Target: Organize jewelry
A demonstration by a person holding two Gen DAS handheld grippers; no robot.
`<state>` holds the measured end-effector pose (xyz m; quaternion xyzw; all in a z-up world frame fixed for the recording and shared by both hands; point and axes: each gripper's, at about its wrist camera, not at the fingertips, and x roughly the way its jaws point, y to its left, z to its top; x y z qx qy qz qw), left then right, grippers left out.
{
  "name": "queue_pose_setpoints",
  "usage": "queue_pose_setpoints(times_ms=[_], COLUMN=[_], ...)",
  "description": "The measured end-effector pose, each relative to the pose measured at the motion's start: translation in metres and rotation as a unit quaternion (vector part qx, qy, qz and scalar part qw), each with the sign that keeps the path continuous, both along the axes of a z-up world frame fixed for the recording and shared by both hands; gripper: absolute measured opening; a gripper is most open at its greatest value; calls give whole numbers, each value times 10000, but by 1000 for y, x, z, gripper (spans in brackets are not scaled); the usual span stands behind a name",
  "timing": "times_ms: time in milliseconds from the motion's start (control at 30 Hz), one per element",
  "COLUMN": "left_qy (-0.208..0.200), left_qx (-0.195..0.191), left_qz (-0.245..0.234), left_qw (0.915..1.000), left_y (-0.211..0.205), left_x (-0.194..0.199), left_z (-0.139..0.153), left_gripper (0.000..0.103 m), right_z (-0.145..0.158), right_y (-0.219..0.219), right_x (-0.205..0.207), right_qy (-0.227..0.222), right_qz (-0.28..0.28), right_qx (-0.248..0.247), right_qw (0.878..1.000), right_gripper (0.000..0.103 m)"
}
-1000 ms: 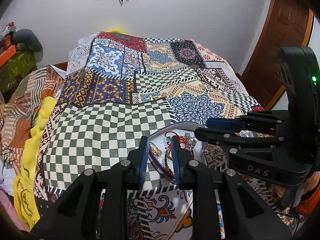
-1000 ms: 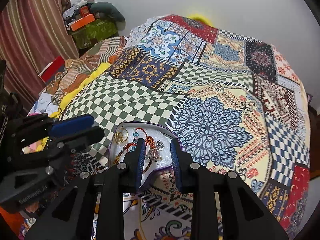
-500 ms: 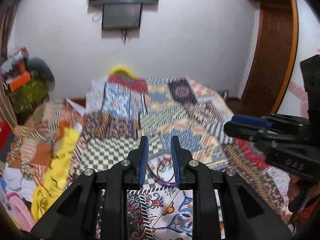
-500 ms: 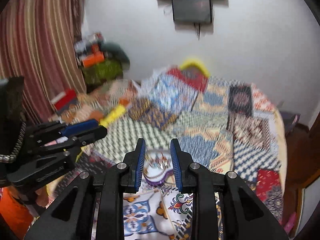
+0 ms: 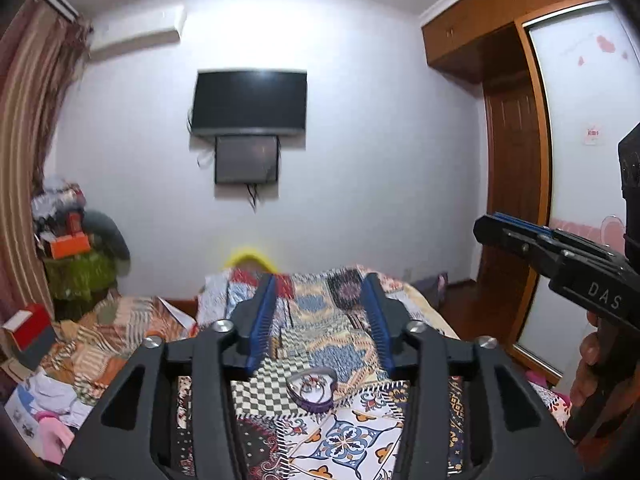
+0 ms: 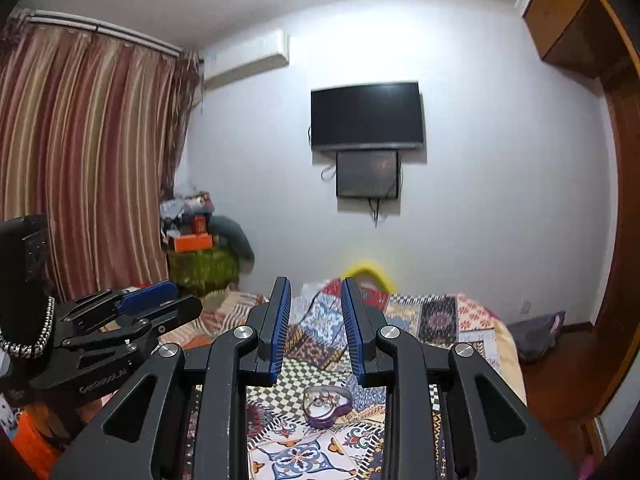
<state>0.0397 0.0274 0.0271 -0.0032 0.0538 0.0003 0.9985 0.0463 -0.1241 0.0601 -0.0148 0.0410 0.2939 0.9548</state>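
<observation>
A purple heart-shaped tin [image 5: 311, 391] with jewelry inside lies on the patchwork bedspread [image 5: 344, 436]; it also shows in the right wrist view [image 6: 326, 406]. My left gripper [image 5: 320, 280] is open and empty, held high above and back from the tin. My right gripper [image 6: 314, 284] is open and empty, also well above the tin. Each gripper shows in the other's view: the right one [image 5: 516, 232] and the left one [image 6: 160, 300]. A black necklace bust with a chain [image 6: 26, 320] stands at the left edge.
The bed fills the room's middle. A TV [image 6: 366, 116] hangs on the far wall. Striped curtains [image 6: 80, 168] and a pile of boxes and bags [image 6: 196, 248] stand left. A wooden wardrobe [image 5: 516, 184] stands right. Clothes lie by the bed [image 5: 44, 412].
Both grippers have risen and pulled back from just over the tin, tilting up to face the wall. The left jaws have opened wider. The tin now looks small and far below.
</observation>
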Motion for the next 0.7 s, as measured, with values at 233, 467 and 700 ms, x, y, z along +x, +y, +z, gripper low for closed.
queue_pose_setpoints(times_ms=[233,467,700], left_qy=[-386,-350,-252], left_qx=[-20,-27,-73], left_qz=[420,518,503], left_qw=[9984,9980,9984], left_y=[-4,-6,-8], left_x=[-28,-33,-36], left_z=[1,-7,-11], left_gripper=[98,102,102], right_z=[-9,-14,-19], right_y=[3,0,-6], right_x=[-9,-13,-21], right_qy=[-216,-195,-93], right_qz=[-413,-740,-750], right_qx=[102,114,47], right_qw=[9989,9970,9971], right_gripper=[79,100,100])
